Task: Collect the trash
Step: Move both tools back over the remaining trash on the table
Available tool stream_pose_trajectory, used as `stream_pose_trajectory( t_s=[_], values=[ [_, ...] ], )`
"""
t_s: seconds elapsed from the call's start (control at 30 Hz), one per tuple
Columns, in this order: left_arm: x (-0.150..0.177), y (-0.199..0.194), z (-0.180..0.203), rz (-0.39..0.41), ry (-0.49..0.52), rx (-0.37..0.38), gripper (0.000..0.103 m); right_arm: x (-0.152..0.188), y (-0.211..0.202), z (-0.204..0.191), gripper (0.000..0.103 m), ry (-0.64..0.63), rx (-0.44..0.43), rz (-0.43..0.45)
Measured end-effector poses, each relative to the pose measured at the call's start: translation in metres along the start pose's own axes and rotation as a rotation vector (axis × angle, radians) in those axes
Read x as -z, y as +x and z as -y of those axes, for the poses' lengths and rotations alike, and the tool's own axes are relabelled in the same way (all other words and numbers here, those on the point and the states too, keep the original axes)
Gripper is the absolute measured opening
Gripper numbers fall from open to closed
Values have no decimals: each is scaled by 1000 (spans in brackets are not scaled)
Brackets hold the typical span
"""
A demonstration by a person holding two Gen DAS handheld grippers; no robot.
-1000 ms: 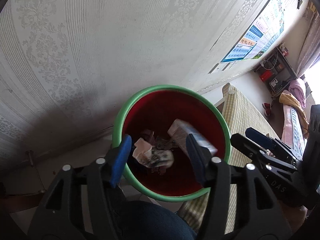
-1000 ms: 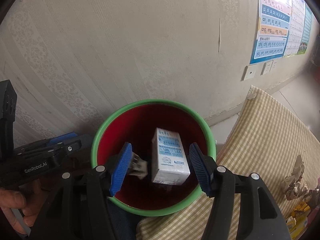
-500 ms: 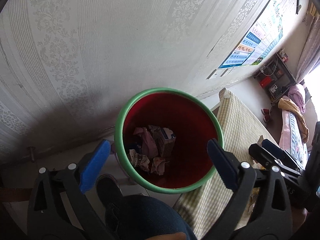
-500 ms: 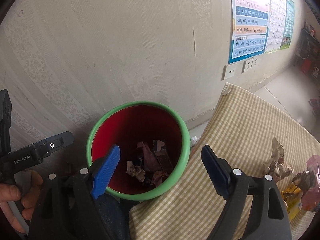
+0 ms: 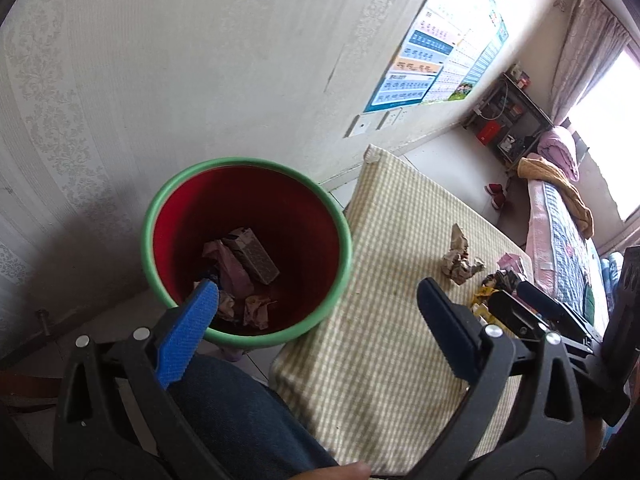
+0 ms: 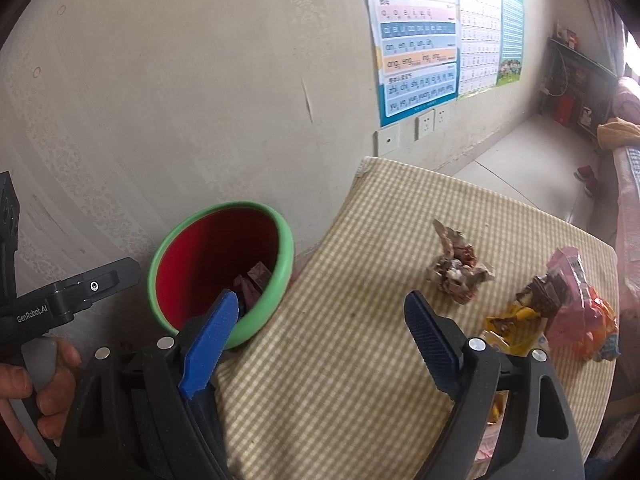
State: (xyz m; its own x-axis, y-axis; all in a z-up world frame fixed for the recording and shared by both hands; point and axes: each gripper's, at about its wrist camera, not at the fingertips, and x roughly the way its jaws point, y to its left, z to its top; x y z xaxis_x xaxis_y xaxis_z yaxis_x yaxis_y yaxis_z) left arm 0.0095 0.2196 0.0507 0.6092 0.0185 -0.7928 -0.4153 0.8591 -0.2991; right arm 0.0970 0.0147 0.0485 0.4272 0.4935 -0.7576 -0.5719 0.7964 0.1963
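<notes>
A red bin with a green rim [image 5: 246, 162] [image 6: 282, 264] stands on the floor beside the checked table [image 5: 384, 344] [image 6: 360, 392]. Inside lie a carton [image 5: 254, 256] and crumpled wrappers [image 5: 256, 310]. My left gripper [image 5: 316, 320] is open and empty, over the bin's edge and the table corner. My right gripper [image 6: 320, 328] is open and empty above the table, just right of the bin. On the table lie a crumpled brown paper ball [image 6: 456, 274] [image 5: 460, 260], a yellow wrapper [image 6: 514, 320] and pink and orange wrappers [image 6: 576, 312].
A patterned wall [image 5: 200, 60] with posters [image 6: 416, 40] and sockets [image 6: 426, 122] runs behind the bin and table. A bed with bedding [image 5: 560, 216] stands at the far right. My leg in jeans [image 5: 248, 424] is below the left gripper.
Both grippers opened and dropped the carton and the wrapper into the bin. Both have since swung right, away from the bin toward the table.
</notes>
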Motion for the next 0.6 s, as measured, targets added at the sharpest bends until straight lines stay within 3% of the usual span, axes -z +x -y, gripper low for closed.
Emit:
stream_pose_trajectory(
  t_s=[0.6],
  values=[
    [23,32,136,-55,215,131,97,50,-78,128,83,194,171,72]
  ],
)
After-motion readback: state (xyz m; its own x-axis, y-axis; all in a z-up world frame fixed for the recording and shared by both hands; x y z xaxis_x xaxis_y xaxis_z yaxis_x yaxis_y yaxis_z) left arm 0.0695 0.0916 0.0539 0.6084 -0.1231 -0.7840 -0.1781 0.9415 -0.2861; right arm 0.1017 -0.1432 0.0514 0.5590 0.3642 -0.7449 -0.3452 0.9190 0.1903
